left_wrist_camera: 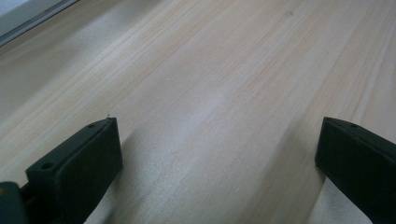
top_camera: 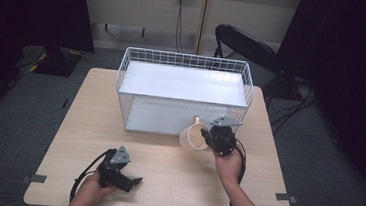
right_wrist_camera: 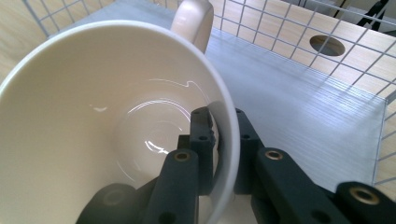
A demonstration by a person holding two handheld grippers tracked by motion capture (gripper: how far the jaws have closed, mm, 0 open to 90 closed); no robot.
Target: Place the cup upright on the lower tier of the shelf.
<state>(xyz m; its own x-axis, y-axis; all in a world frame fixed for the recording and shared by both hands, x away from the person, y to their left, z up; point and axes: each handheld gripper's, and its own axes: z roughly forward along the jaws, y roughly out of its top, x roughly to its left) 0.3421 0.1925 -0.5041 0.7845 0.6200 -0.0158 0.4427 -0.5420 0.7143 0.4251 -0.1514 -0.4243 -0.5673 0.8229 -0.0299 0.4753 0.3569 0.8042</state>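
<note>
- Cup (top_camera: 194, 136): cream, tipped, held at the near right opening of the wire rack (top_camera: 186, 63).
- Right gripper (top_camera: 211, 137): jaws clamped on cup wall; handle points far, into the rack.
- Left gripper (top_camera: 136, 182): jaws apart, over the table (top_camera: 164, 181), well left.

Wire rack (top_camera: 184, 93) sits at the table's (top_camera: 67, 138) far middle, a shelf board (top_camera: 182, 83) in its upper level. Cup (top_camera: 192, 136) at the rack's front right corner, tilted, rim pinched by the right gripper (top_camera: 213, 136), handle toward the rack. Left gripper (top_camera: 131, 183) near the front edge, left of the cup, well apart. Folding chair (top_camera: 248, 46) behind the table, right.
</note>
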